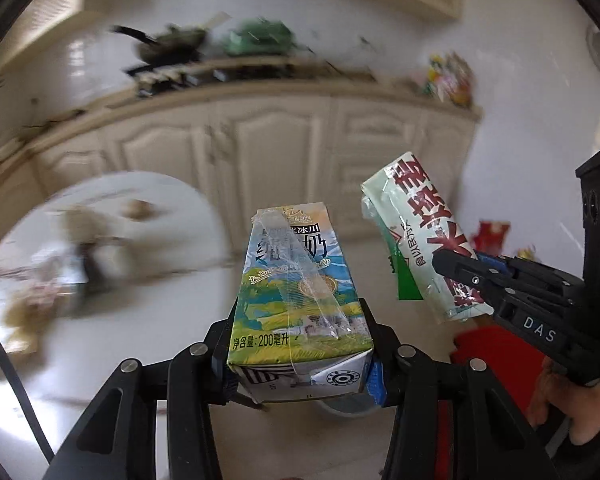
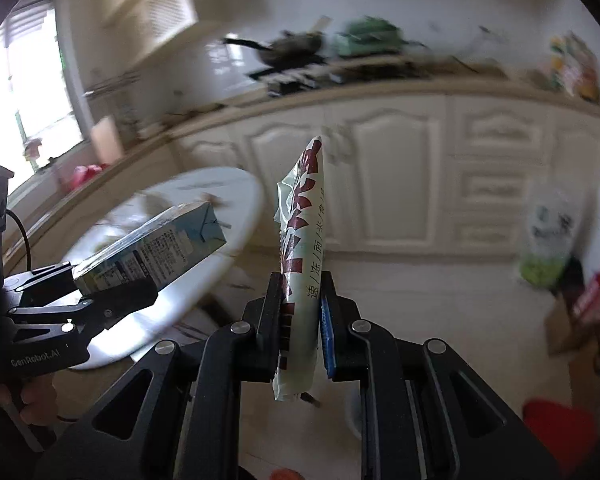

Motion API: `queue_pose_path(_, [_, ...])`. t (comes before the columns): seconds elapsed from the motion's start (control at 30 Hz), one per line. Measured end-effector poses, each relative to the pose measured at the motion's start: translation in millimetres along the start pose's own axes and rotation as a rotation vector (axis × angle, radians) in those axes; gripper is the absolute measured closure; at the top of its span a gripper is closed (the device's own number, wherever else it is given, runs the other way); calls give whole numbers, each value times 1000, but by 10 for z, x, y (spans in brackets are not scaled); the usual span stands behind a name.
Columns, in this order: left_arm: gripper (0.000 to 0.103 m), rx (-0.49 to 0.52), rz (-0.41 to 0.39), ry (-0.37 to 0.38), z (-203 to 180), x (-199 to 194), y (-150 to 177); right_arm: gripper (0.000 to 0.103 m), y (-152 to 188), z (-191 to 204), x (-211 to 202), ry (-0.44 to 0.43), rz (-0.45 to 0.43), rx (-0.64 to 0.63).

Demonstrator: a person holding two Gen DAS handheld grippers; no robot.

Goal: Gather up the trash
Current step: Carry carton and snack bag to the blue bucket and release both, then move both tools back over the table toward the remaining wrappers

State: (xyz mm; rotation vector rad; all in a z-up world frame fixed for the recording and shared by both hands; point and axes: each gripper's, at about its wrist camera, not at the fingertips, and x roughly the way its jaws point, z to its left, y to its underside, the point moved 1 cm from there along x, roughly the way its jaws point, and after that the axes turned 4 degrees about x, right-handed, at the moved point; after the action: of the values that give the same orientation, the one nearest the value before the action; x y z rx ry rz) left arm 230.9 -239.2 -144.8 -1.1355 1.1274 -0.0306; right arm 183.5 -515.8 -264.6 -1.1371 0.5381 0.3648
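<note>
A: Left gripper (image 1: 300,364) is clamped on the milk carton (image 1: 300,280), carton poking toward twelve o'clock off the jaws.

B: And the right gripper (image 2: 300,320) is squeezed tight on the flat food wrapper (image 2: 300,240) (red lettering, pale green), standing upright.

A: From the left camera that wrapper sits at three o'clock of the carton, apart. Round white table (image 1: 132,280) at nine, blurred.

We observe the left gripper (image 1: 300,360) clamping 1 milk carton (image 1: 300,288) endwise. At right, the right gripper (image 1: 466,276) pinches a white food wrapper (image 1: 420,236). Background cabinets (image 1: 260,160) are blurred.
</note>
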Motion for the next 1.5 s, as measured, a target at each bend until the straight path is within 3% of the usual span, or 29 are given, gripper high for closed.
queue_pose_path(0.13, [58, 42, 116, 51, -284, 696, -150, 87, 244, -604, 196, 54, 62, 88])
queue_pose_path(0.4, [57, 64, 283, 99, -526, 1819, -276, 87, 641, -1330, 615, 102, 158, 201])
queue_pose_path(0.6, [52, 53, 324, 123, -543, 2411, -468, 87, 899, -1641, 847, 126, 216, 253])
queue_pose_path(0.73, [48, 34, 333, 79, -475, 2652, -507, 87, 1047, -1786, 1016, 139, 251, 285])
queue_pose_path(0.9, [42, 41, 289, 4, -537, 2319, -418, 86, 1183, -1839, 1266, 138, 294, 309])
queue_pose_path(1.07, [41, 71, 225, -63, -593, 1889, -416, 83, 1172, -1793, 1401, 114, 285, 323])
queue_pose_path(1.1, [41, 73, 213, -72, -604, 1818, -428, 80, 1160, -1787, 1423, 134, 288, 329])
queue_pose_path(1.2, [40, 83, 174, -93, -684, 1543, -418, 51, 1131, -1766, 1420, 142, 286, 335])
queue_pose_path(1.37, [40, 75, 88, -99, -697, 759, -183, 47, 988, -1577, 1160, 127, 253, 334])
queue_pose_path(1.5, [36, 58, -4, -119, -590, 11, 14, 36, 678, -1138, 727, 80, 164, 272])
